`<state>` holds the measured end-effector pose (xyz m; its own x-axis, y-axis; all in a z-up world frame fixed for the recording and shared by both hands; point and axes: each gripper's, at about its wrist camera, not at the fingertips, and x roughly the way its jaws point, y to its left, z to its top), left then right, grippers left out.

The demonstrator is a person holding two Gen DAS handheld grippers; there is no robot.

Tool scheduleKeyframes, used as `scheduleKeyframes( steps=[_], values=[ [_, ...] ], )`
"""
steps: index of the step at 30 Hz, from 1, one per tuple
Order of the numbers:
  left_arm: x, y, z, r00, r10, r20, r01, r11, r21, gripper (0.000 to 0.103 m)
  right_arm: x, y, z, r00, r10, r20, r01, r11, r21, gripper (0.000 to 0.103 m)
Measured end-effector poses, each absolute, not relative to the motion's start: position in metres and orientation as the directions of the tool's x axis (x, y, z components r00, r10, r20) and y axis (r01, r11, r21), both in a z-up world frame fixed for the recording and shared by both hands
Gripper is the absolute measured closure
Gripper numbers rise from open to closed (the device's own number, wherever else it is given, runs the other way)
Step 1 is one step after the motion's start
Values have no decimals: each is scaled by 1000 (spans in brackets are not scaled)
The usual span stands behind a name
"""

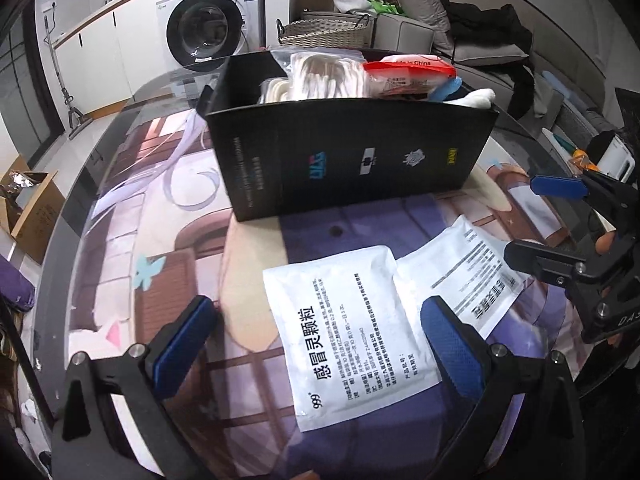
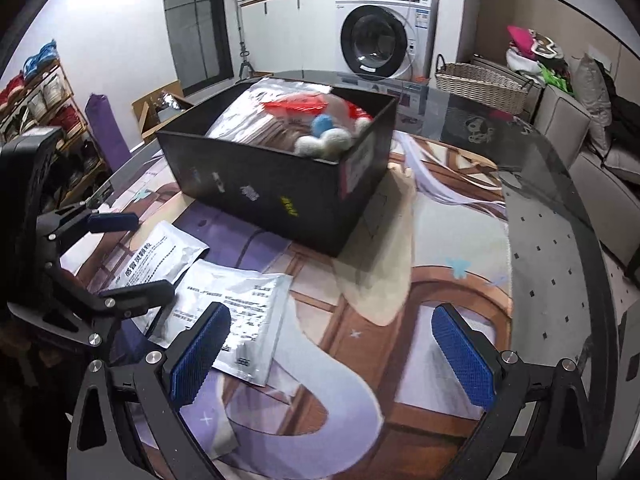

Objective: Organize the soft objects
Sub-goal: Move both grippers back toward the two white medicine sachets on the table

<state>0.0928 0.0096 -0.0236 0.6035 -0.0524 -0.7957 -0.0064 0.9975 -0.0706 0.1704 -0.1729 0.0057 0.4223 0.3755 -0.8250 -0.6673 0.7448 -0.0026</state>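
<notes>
- Nearest the left wrist lens: left gripper [image 1: 320,344], black frame with blue ribbed pads, jaws spread wide and holding nothing, hovering over the table mat.
- Between and just beyond those pads: white flat medicine sachet printed with black Chinese text and "999" [image 1: 352,332], lying flat on the mat; right pad overlapping its right edge in the picture, contact not clear.
- Just beside it, to the right and partly tucked under its corner: second white-and-silver foil sachet with black print [image 1: 468,276], also flat on the mat.
- Farther right at the frame edge: right gripper [image 1: 536,220], jaws parted, empty, near the second sachet.
- Beyond both sachets: black rectangular cardboard box with small logos on its side [image 1: 352,160], upright, open at the top, well filled.
- Inside the box: clear plastic bag of pale soft items [image 1: 320,76], red-and-white packet [image 1: 408,72], white plush piece with a blue part [image 1: 468,96] poking over the rim.
- Under everything: printed anime-style mat in purple, brown and cream [image 1: 168,248] on a round dark glass table [image 1: 104,136].
- From the right wrist view: right gripper [image 2: 332,356] wide open and empty above the mat, left pad over a corner of the silver sachet [image 2: 244,300]; left gripper [image 2: 128,256] visible at left, above the other sachet [image 2: 160,256].
- Background: white front-loading washing machine [image 2: 384,28], woven wicker basket [image 2: 480,84].
</notes>
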Motion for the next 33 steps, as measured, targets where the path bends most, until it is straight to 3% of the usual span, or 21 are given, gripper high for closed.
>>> scheduleKeyframes(
  steps=[14, 33],
  values=[
    [81, 32, -24, 610, -36, -792, -4, 999, -49, 0, 160, -133, -12, 300, 420, -857, -727, 682, 80, 1],
    [75, 47, -26, 620, -27, -784, -7, 999, -39, 0, 144, -110, -22, 344, 383, -857, -754, 656, -9, 1]
  ],
)
